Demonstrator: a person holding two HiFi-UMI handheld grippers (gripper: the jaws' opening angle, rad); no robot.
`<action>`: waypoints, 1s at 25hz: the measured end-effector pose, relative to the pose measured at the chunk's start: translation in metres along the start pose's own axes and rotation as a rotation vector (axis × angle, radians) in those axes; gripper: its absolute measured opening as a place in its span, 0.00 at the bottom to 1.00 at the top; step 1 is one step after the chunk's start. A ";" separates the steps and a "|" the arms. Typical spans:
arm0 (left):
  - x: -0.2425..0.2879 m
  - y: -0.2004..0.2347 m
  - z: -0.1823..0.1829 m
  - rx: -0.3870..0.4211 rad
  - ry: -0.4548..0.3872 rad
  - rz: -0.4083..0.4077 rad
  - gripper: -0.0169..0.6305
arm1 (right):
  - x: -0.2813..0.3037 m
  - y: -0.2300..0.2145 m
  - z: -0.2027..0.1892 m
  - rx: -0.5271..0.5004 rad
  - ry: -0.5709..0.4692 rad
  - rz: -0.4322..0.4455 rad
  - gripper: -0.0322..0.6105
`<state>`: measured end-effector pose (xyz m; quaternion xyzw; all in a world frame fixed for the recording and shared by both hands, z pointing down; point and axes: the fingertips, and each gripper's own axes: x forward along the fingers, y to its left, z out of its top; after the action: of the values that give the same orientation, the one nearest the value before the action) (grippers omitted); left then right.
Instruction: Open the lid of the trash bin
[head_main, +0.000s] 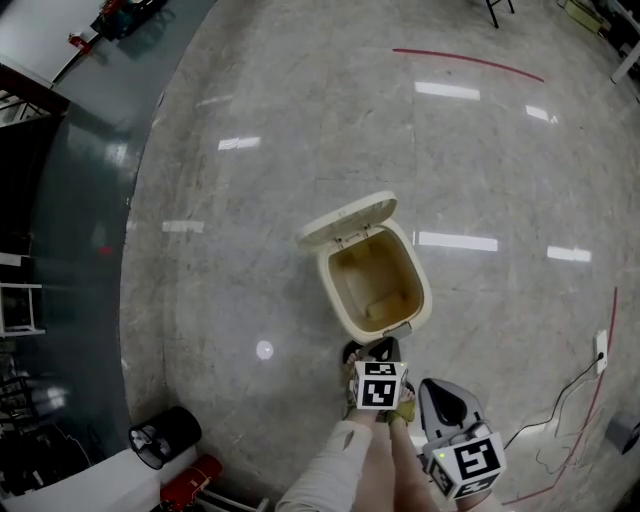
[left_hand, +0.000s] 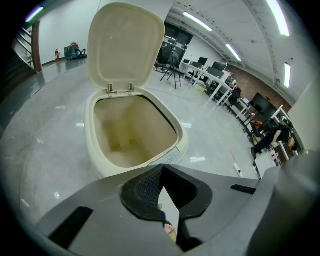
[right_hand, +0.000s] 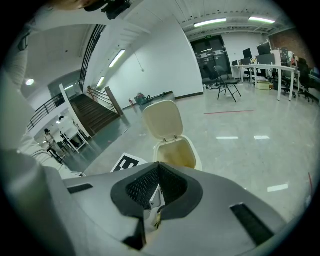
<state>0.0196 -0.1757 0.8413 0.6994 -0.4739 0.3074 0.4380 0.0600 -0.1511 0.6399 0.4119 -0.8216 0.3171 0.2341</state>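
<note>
The left gripper has its jaws closed tip to tip. Nothing sits between the black pads, and only floor shows through the small gap behind them. In the head view it lies at lower centre, with its tips just beside the front edge of the trash bin. Whether they touch the bin cannot be told. The right gripper is closed and empty as well. It hangs at the lower right of the head view, a little apart from the bin and behind the left one.

In the left gripper view the bin fills the middle of the frame. A push button on its front rim lies just past the jaw tips. The bin stands on the grey stone floor, near the middle of the head view. Its lid is already swung up on its rear hinges and stands upright, towards the top of that frame. The inside is bare and looks stained.

As a judgement, the task looks done, since the lid is fully open and nothing holds it. At most, the grippers have yet to draw away from the bin.
</note>
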 end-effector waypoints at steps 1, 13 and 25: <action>-0.001 0.000 0.001 -0.003 -0.003 -0.001 0.03 | -0.001 0.001 0.001 -0.001 -0.002 -0.001 0.05; -0.034 0.008 0.014 -0.086 -0.035 0.013 0.03 | -0.018 0.006 0.016 -0.026 -0.008 -0.013 0.05; -0.137 -0.026 0.034 -0.161 -0.095 -0.032 0.03 | -0.057 0.030 0.033 -0.099 -0.008 0.032 0.05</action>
<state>-0.0054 -0.1485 0.7023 0.6831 -0.5060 0.2280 0.4746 0.0627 -0.1301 0.5703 0.3878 -0.8439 0.2778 0.2456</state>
